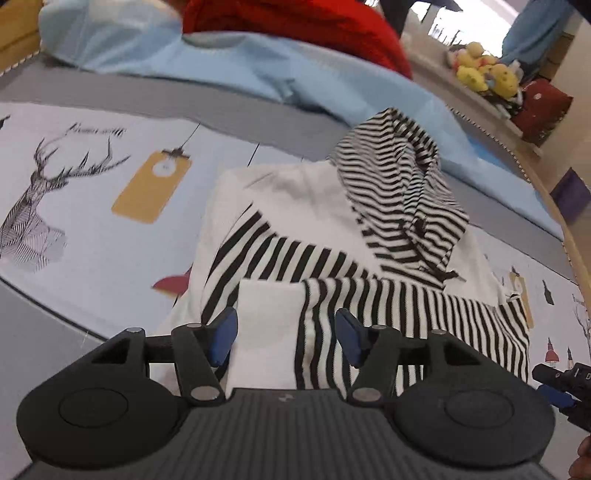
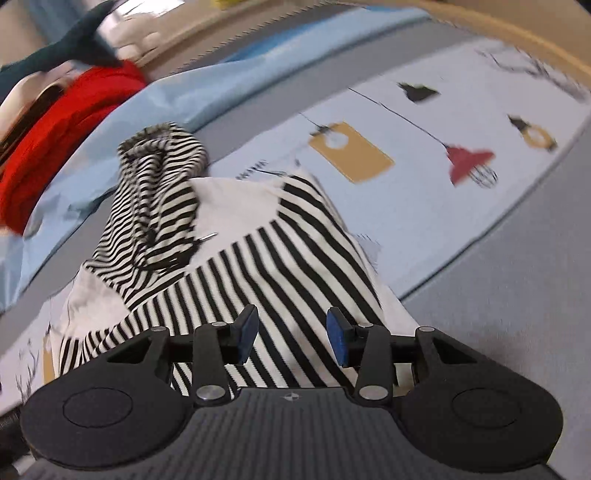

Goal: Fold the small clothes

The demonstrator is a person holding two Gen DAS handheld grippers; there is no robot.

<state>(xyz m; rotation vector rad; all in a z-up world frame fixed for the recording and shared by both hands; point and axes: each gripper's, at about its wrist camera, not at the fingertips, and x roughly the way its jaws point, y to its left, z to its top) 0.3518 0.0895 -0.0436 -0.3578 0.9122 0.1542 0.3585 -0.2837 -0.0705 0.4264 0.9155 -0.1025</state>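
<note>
Both grippers, left (image 1: pixel 286 338) and right (image 2: pixel 291 336), hang with jaws parted over the striped hoodie's (image 1: pixel 332 258) near edge.

We see a bed w/ a grey cover (image 1: pixel 44 332) and a pale printed sheet (image 1: pixel 110 240) spread over it: a line-drawn deer (image 1: pixel 40 206), mustard tags (image 1: pixel 151 188), a red lamp (image 2: pixel 467 162). Beyond lies a light-blue blanket (image 1: pixel 229 70), w/ red fabric (image 1: pixel 295 26) heaped at its far side. At right, a wooden bed frame (image 1: pixel 550 199) curves past a ledge (image 1: pixel 484 107) holding yellow plush toys (image 1: pixel 487 74) and a red item. A teal curtain (image 1: pixel 543 26) hangs in the bkgd beside bright daylight.
</note>
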